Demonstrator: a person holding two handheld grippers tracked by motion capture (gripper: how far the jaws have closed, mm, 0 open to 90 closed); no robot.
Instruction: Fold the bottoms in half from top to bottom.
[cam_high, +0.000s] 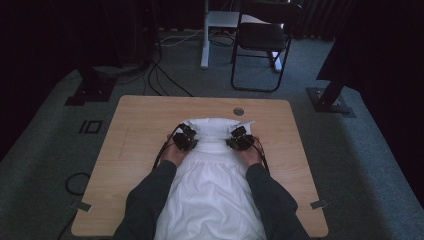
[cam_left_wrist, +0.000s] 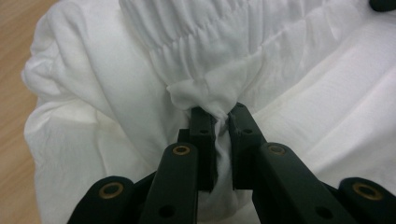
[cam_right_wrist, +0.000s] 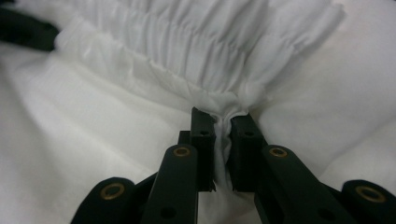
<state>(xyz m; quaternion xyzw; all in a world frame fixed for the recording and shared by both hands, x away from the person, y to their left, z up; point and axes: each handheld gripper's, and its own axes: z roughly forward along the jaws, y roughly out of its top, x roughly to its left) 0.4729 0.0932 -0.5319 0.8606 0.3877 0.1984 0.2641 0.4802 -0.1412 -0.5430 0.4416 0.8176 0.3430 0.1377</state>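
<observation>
Both sleeved forearms (cam_high: 150, 200) come in from the bottom of the high view, and between them I see the white garment (cam_high: 210, 195) spread down the middle of the wooden table (cam_high: 140, 130), its gathered end toward the far edge. My left gripper (cam_high: 186, 137) and right gripper (cam_high: 239, 138) sit on that gathered end, one at each side of it. A chair (cam_high: 262, 40) stands on the carpet beyond the table.

Along the left gripper (cam_left_wrist: 218, 116) in the left gripper view, I see its jaws clamped together on a pinch of thin cloth just below the elastic band (cam_left_wrist: 201, 37), which is ruched into fine ridges. Bare wood shows at the left edge.

From the right gripper view, the right gripper (cam_right_wrist: 223, 116) is likewise closed on a tuck of fabric at the band's (cam_right_wrist: 187, 42) lower edge; the cloth is soft, matte and heavily creased.

My guess is a fold or a straightening pull. To do it well I would move both hands evenly, keep the band taut between them, and lift gently so the thin weave does not slip free.
</observation>
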